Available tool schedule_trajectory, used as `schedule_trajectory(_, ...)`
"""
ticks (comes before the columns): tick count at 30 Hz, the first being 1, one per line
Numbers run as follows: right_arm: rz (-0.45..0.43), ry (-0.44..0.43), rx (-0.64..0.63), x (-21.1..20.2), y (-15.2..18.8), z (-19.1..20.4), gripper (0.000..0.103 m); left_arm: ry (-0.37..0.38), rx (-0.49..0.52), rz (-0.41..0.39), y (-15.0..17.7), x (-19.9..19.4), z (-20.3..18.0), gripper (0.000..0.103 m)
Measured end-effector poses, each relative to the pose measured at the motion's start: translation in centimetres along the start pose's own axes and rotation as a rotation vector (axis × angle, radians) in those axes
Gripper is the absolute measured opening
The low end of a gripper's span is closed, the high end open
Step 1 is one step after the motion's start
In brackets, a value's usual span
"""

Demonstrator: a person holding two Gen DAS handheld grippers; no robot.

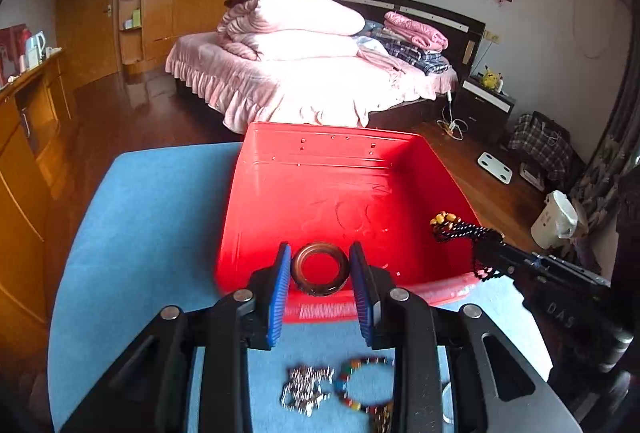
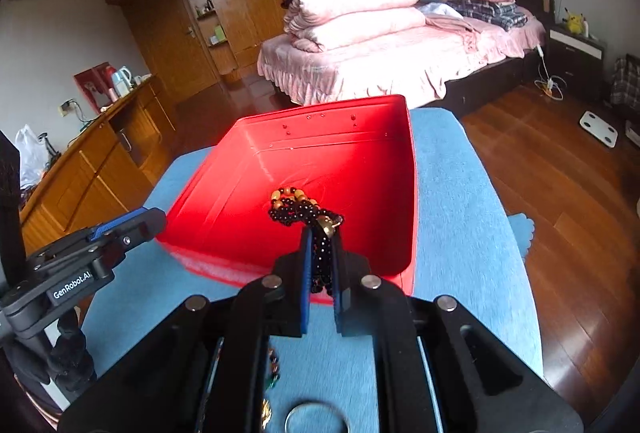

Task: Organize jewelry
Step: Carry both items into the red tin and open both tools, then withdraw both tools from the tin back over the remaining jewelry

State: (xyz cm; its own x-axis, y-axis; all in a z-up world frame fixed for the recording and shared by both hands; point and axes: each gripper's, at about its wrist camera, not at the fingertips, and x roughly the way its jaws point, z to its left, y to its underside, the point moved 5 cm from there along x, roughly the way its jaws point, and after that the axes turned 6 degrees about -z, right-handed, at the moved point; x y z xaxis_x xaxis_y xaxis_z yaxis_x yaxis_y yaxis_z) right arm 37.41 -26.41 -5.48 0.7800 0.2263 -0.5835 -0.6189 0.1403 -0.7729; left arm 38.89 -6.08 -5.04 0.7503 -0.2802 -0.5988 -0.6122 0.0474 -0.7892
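left gripper [image 1: 320,269]: pads pinch a dark brown bangle [image 1: 320,268] from both sides, ring lying flat between them, held over the near rim of the red box [image 1: 328,169]; likely hovering there so it falls inside when released
right gripper [image 2: 320,253]: fingers almost together, clamped on a black bead strand [image 2: 304,209] with tan beads at the far loop; bunched part sticks out past the tips, rest hangs between the pads
why over the box: both pieces carried above the open tray, so the drop lands in it rather than on the cloth
red box: sits on the blue cloth [image 1: 152,217], open top faces up, nothing seen lying on its floor in either view; shallow walls make a drop from above easy
still on the cloth: a silver chain pile [image 1: 306,389] and a multicolour bead bracelet [image 1: 362,385] just beside each other, near edge, below the left gripper; blurred
also near: a metal ring [image 2: 318,419] under the right gripper, partly hidden
progress guess: early, two items about to go in, at least three left
risk: the strand may snag on the pad when the right gripper opens
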Motion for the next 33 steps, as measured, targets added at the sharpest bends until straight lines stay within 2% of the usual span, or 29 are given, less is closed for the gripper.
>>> schedule_trajectory(5, 0.031, 0.022, 0.016, 3.2, -0.3, -0.4, 0.008, -0.034, -0.002, 0.059, -0.8, 4.1, 0.3, 0.030)
schedule_trajectory(7, 0.034, 0.020, 0.016, 3.7, -0.5, -0.4, 0.012, -0.041, -0.005, 0.076, -0.8, 5.2, 0.4, 0.030)
schedule_trajectory(8, 0.032, 0.026, 0.015, 3.9, -0.5, -0.4, 0.016, -0.050, -0.009, 0.081, -0.8, 5.6, 0.6, 0.032)
schedule_trajectory(9, 0.029, 0.026, 0.013, 3.9, -0.6, -0.4, 0.027, -0.054, -0.012, 0.080, -0.9, 5.8, 0.6, 0.040)
schedule_trajectory(10, 0.022, 0.026, 0.012, 3.8, -0.6, -0.4, 0.029, -0.055, -0.012, 0.075, -0.8, 5.7, 0.4, 0.044)
schedule_trajectory(12, 0.008, 0.034, 0.002, 3.4, -0.4, -0.4, 0.030, -0.053, -0.009, 0.064, -0.5, 5.4, 0.7, 0.046)
schedule_trajectory(14, 0.002, 0.032, 0.004, 2.9, -0.3, -0.5, 0.030, -0.049, -0.007, 0.054, -0.3, 4.8, 0.8, 0.048)
schedule_trajectory(17, -0.017, 0.030, 0.012, 1.8, 0.1, -0.7, 0.036, -0.050, -0.010, 0.029, 0.0, 3.3, 1.3, 0.054)
schedule_trajectory(22, -0.069, 0.030, -0.007, -1.2, 1.2, 0.1, 0.039, -0.070, 0.023, -0.024, 1.2, -0.1, 1.3, 0.062)
schedule_trajectory(28, -0.132, 0.044, -0.023, -5.7, 4.1, 0.8, 0.043, -0.125, 0.026, -0.085, 3.9, -4.7, 2.2, 0.065)
schedule_trajectory(33, -0.142, 0.066, -0.025, -8.2, 7.7, 0.8, 0.044, -0.160, 0.031, -0.117, 7.2, -7.7, 3.2, 0.071)
